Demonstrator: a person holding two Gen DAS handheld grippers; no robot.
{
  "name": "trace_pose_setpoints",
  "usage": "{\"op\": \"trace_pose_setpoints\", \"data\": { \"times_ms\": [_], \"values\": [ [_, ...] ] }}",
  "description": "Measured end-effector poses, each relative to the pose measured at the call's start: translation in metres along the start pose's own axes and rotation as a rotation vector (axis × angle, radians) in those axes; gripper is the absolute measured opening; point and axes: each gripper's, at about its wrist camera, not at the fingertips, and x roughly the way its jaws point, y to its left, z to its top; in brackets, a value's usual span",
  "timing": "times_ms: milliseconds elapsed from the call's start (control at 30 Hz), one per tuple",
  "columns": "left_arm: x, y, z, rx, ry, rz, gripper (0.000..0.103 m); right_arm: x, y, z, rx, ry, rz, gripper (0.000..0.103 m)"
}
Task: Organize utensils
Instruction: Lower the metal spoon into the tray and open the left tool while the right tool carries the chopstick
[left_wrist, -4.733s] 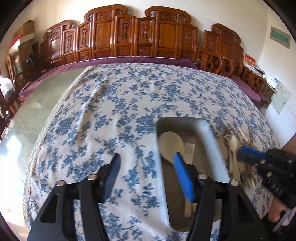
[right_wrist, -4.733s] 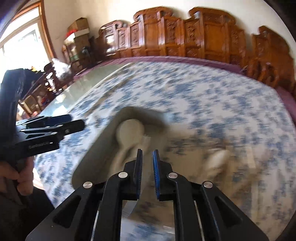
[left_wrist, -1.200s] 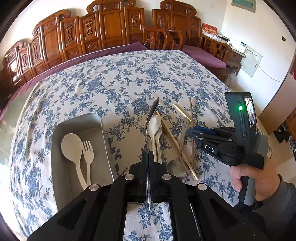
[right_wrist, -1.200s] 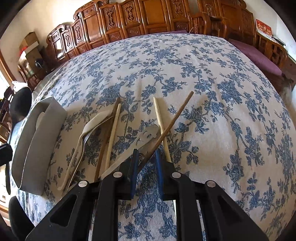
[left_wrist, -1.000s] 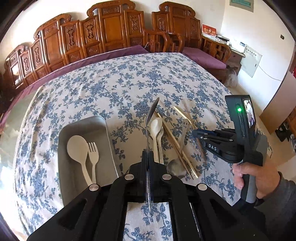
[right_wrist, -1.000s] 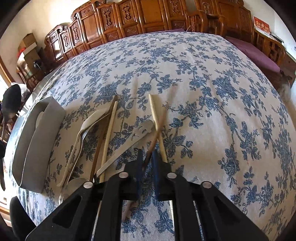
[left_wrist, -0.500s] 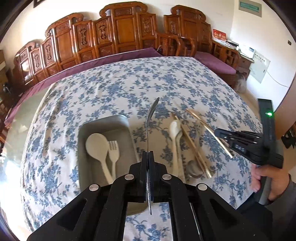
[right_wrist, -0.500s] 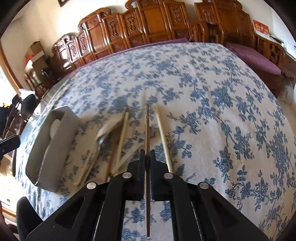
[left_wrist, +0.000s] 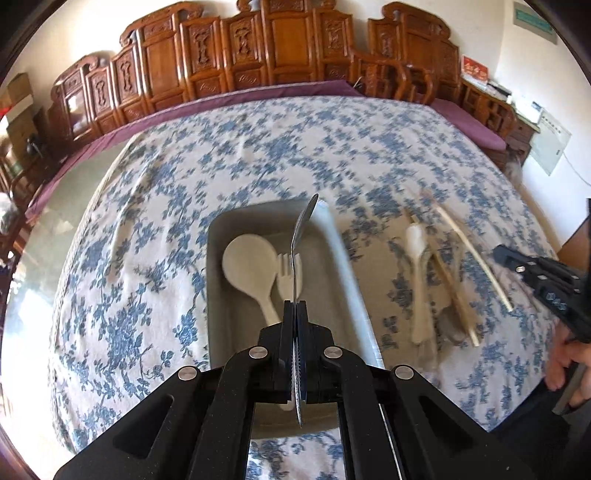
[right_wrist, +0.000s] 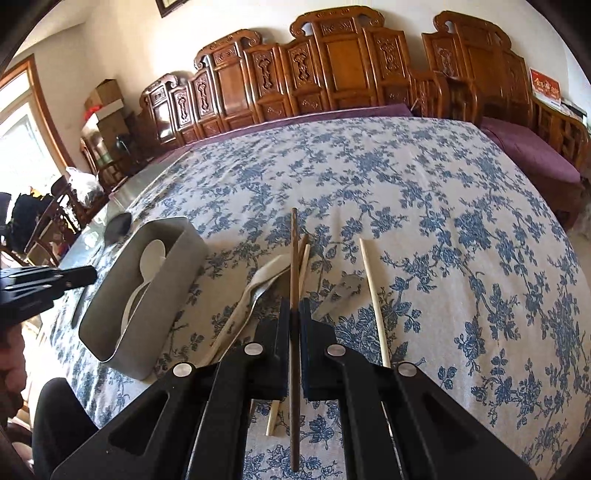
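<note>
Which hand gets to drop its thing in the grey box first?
Probably the left. The left gripper holds a metal spoon right over the grey tray. The right gripper holds a dark chopstick beside the tray, over the loose utensils on the cloth.

Each view is taken steeply down along its own fingers, close above the table; the grey tray (left_wrist: 221, 236) (right_wrist: 110, 317) is shared.

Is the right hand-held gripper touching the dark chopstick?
Touching. In the right wrist view the right hand-held gripper has its jaws closed on the dark chopstick, which runs straight between both pads and sticks out in front and behind.
</note>
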Motion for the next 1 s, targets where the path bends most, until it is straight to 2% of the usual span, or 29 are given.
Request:
{"op": "trace_pose_setpoints", "data": {
  "times_ms": [167,467,733,1000],
  "values": [
    [0.026,0.008,-0.002,-0.021,0.057,0.005,0.001,0.000,0.001,0.000,-0.003,-0.002,0.002,0.006],
    [0.062,0.001,-0.001,-0.012,0.123,0.022,0.001,-0.001,0.001,0.003,-0.001,-0.012,0.020,0.006],
    [0.071,-0.011,0.004,0.014,0.145,0.016,0.001,-0.002,0.006,0.005,-0.013,-0.018,0.039,0.006],
    [0.054,-0.006,-0.003,0.005,0.108,0.000,0.004,-0.003,0.013,0.006,-0.023,-0.021,0.051,0.006]
  ]
}}
